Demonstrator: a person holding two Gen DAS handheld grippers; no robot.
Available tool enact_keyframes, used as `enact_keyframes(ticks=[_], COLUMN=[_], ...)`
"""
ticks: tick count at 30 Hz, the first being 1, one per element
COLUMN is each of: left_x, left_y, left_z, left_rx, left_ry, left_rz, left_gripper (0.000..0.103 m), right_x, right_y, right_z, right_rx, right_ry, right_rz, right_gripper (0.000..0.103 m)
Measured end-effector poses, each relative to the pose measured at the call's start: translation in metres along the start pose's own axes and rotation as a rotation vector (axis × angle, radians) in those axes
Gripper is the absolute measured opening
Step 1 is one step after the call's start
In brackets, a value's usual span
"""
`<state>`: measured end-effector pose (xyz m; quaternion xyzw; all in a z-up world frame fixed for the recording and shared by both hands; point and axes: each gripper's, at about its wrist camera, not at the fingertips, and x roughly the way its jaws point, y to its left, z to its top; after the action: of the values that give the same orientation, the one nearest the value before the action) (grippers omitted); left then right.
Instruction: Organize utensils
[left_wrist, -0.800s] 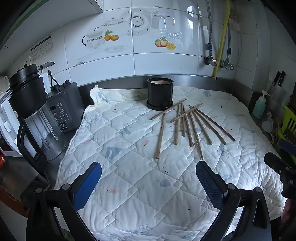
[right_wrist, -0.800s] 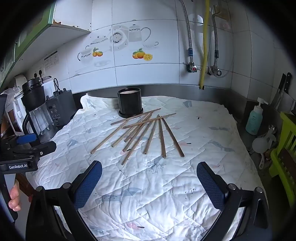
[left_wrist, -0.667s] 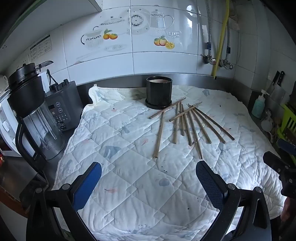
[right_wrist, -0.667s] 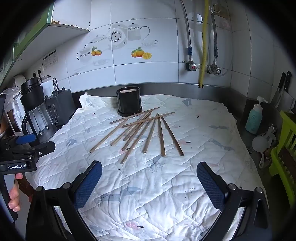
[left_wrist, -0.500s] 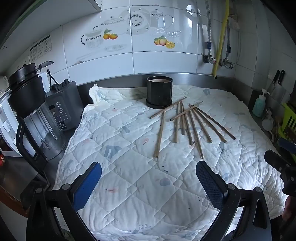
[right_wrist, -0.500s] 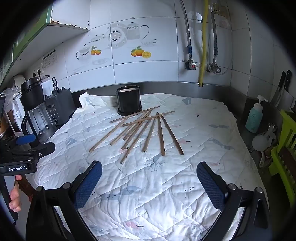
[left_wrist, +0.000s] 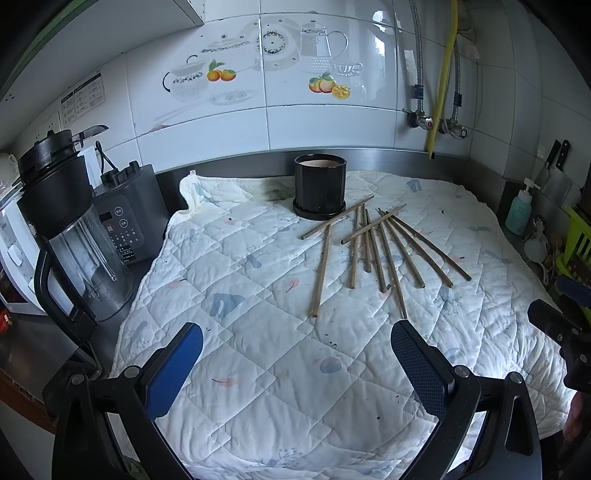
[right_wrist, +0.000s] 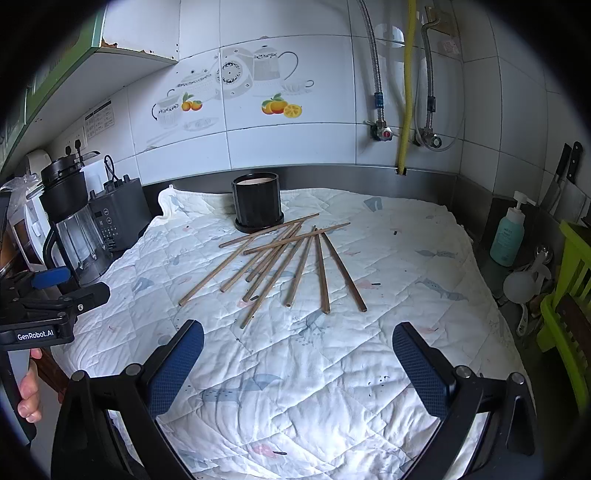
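Observation:
Several brown wooden chopsticks (left_wrist: 373, 247) lie scattered on a white quilted cloth (left_wrist: 240, 295), just in front of a black cylindrical holder (left_wrist: 320, 186). They also show in the right wrist view (right_wrist: 280, 262), with the holder (right_wrist: 258, 201) behind them. My left gripper (left_wrist: 295, 354) is open and empty, well short of the chopsticks, near the cloth's front. My right gripper (right_wrist: 297, 354) is open and empty, also short of them. The left gripper's body shows at the left edge of the right wrist view (right_wrist: 40, 314).
A blender (left_wrist: 70, 229) and a grey appliance base (left_wrist: 129, 214) stand left of the cloth. A soap bottle (right_wrist: 511, 232), knives (right_wrist: 561, 173) and a green rack (right_wrist: 569, 295) are at the right. A tiled wall with pipes (right_wrist: 406, 92) is behind.
Both views shift only slightly; the grippers stay open and the chopsticks have not moved.

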<state>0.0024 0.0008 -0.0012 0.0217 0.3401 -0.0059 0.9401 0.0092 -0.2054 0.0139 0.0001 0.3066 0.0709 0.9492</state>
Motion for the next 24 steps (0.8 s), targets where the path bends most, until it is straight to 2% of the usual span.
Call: enact_keyframes(ticks=[24], left_x=[0.0053], left_y=[-0.0030], left_z=[0.0001], left_rx=[0.003], left_ry=[0.011], left_rz=[0.002], left_gripper=[0.103], right_x=[-0.0004], right_y=[0.0017], right_z=[0.0017], right_rx=[-0.003], right_ry=[0.003], right_rz=[0.003], right_gripper=[0.103])
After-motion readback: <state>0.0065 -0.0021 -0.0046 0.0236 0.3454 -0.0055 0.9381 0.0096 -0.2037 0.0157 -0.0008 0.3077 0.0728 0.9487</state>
